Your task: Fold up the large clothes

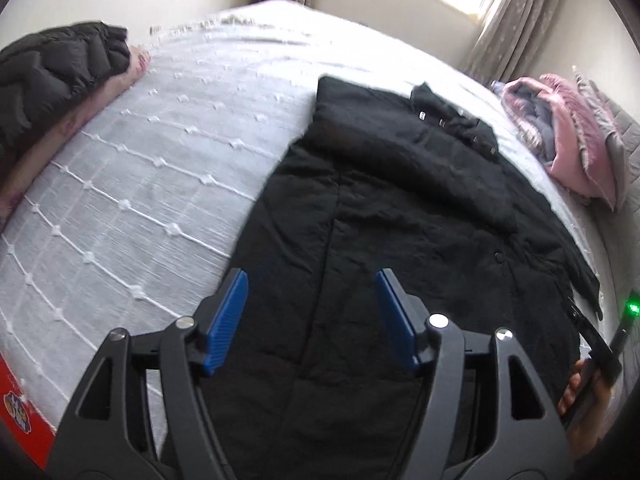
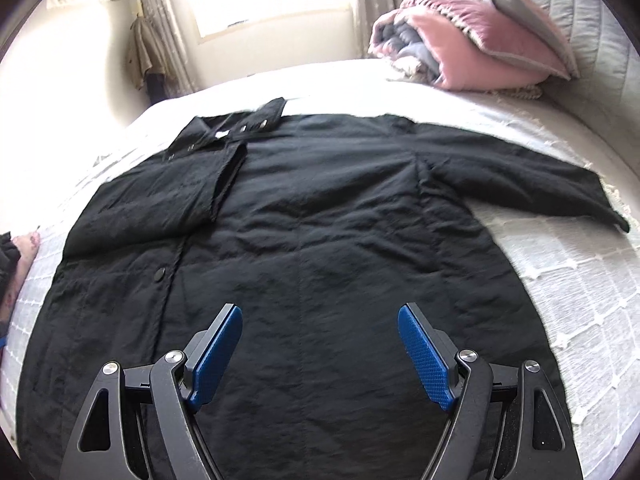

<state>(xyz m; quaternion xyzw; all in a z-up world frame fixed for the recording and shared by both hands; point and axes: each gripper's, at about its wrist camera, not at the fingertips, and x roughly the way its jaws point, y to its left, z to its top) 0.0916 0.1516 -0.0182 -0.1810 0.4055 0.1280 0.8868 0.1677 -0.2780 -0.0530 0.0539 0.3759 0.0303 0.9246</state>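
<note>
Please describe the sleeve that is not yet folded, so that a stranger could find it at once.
Find the bed with its white tufted cover, then the black coat spread flat on it. The sleeve reaches out sideways toward the pink bedding, lying straight on the cover, while the other sleeve lies folded over the coat's front.

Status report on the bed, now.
Left tool open, empty. Right tool open, empty. Black coat spread on bed, one sleeve folded in, other sleeve still out. Nothing blocking.
</note>
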